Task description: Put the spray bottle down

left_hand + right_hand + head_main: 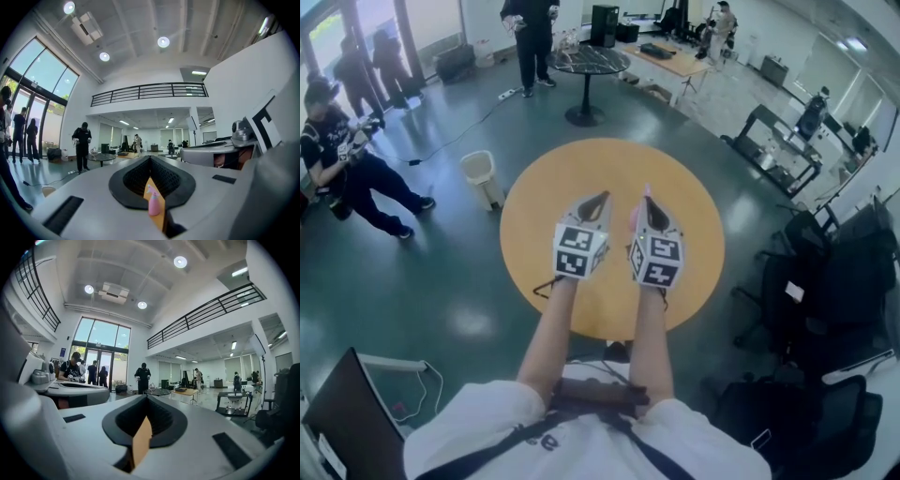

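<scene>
White shirt shoulders (487, 422) and two bare forearms fill the near edge of the head view, reaching out over a round wooden worktop (534, 206). The left gripper (600, 197) and the right gripper (650, 200) are held side by side above it, each pointing to the far side, marker cubes facing up. A pink spray bottle (635, 217) stands on the worktop between them, tight against the right gripper's left flank and largely covered by it. On the floor to the left of the worktop is a pale wastebasket (480, 173), dark office chairs (834, 272) crowd the right, and a small dark round table (591, 61) stands far off. The left gripper view shows its black fingers (129, 180) drawn together to a point with nothing held. Through the narrow slit under them the orange worktop shows, with the spray bottle (153, 204) upright on it, beyond the fingers and not touched by them. The right gripper's white body (262, 140) sits at the right edge. The right gripper view shows its fingers (164, 420) fully together and empty, with only a wedge of worktop (140, 441) in the slit, and the left gripper (70, 392) at the left.
</scene>
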`<state>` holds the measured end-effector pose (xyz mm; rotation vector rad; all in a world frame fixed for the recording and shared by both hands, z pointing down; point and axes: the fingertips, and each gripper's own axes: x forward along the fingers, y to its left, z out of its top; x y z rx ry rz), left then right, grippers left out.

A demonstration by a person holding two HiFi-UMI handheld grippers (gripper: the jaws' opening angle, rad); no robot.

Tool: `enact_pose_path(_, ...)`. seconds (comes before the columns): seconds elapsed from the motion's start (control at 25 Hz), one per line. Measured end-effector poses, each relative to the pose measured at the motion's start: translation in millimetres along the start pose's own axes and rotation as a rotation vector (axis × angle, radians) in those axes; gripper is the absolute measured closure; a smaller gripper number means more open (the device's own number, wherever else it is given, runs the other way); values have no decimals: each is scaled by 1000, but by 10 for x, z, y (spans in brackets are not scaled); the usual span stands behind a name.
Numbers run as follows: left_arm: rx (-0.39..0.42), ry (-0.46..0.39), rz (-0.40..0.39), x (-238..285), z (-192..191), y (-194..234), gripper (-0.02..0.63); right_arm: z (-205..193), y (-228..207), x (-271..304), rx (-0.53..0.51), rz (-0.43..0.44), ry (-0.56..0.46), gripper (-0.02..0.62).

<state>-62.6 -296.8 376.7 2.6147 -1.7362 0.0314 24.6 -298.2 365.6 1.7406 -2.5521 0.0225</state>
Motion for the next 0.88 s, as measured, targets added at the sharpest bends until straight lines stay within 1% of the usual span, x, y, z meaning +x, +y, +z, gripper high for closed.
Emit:
enact_pose_path(0.24, -1, -32, -40, -71, 80, -134, 595, 97, -59, -184, 3, -36, -24, 581)
enact_pose_path(0.6, -32, -22, -85, -82, 56, -288, 595, 162, -184, -380, 3, -93, -40, 581)
enact_pose_path(0.88, -25, -41, -103, -131, 80, -393, 595, 159, -217, -512, 1, -109, -45, 581)
